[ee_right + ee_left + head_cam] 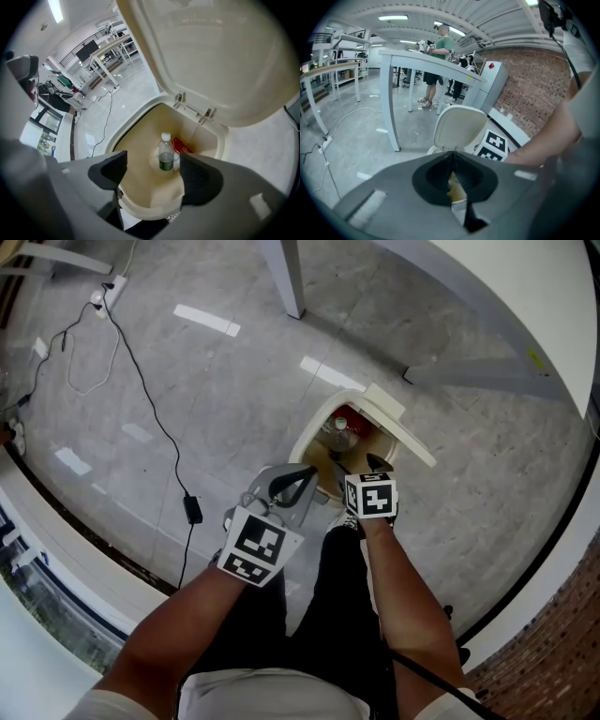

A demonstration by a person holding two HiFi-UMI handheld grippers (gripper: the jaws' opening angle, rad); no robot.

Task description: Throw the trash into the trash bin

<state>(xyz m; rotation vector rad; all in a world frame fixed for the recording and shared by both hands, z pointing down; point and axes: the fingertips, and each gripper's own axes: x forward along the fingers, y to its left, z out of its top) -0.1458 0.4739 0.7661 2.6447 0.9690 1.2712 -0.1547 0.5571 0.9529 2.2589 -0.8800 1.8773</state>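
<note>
The cream trash bin (314,432) stands on the floor with its lid (398,416) swung up. Inside lie a clear plastic bottle (166,153) with a green label and a red packet (181,145); both also show in the head view, the bottle (335,437) beside the red packet (356,423). My right gripper (153,174) hangs open just above the bin's near rim (150,206), nothing between its fingers. My left gripper (292,486) sits left of the bin, jaws shut together. In the left gripper view the raised lid (459,125) stands just ahead of the shut left gripper (452,161).
A white table leg (287,277) stands beyond the bin, another frame (469,371) to its right. A black cable with an adapter (192,510) runs across the floor at left from a power strip (108,292). A person (439,51) stands far off by tables.
</note>
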